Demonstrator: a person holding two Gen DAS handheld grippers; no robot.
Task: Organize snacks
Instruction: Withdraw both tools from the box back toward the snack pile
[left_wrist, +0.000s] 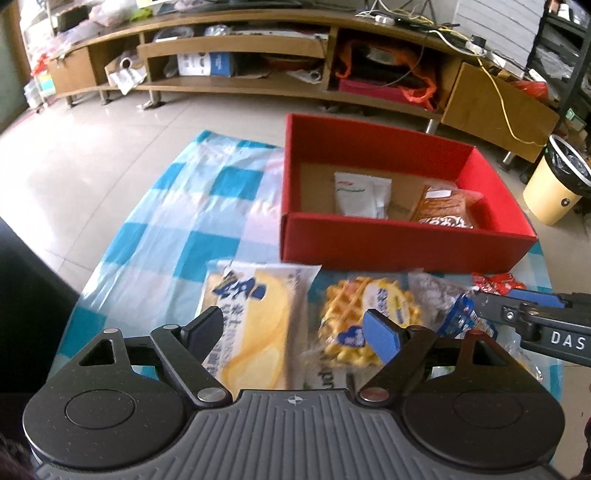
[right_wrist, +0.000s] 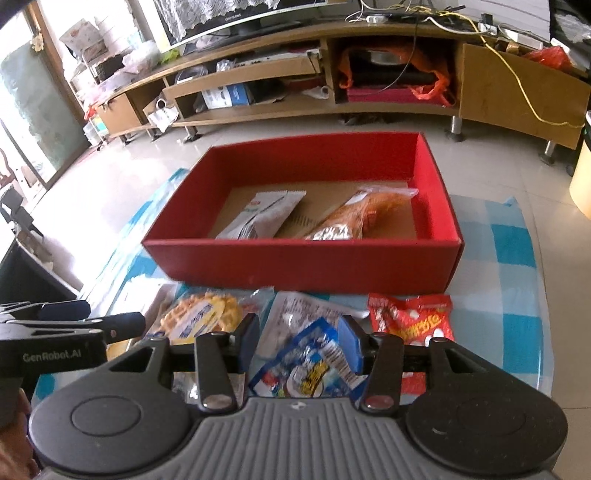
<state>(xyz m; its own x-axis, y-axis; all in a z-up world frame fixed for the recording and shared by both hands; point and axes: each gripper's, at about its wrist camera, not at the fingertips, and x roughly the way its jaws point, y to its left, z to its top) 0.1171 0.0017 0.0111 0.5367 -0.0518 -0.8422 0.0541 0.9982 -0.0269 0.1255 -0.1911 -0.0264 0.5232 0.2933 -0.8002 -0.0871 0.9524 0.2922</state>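
At six o'clock of the red box (right_wrist: 303, 266), left gripper (left_wrist: 293, 334) gapes empty above the yellow cake packet (left_wrist: 255, 317), right gripper (right_wrist: 299, 341) half-open astride the blue snack packet (right_wrist: 310, 365), apparently ungripped; next, probably, close and lift boxward.

The box (right_wrist: 303, 266) is red outside and in, with a brown cardboard floor. The cloth (left_wrist: 207, 206) is checked blue and white. One packet (right_wrist: 413, 321) is red, another (right_wrist: 314, 365) blue, the waffle (left_wrist: 354, 321) golden yellow.
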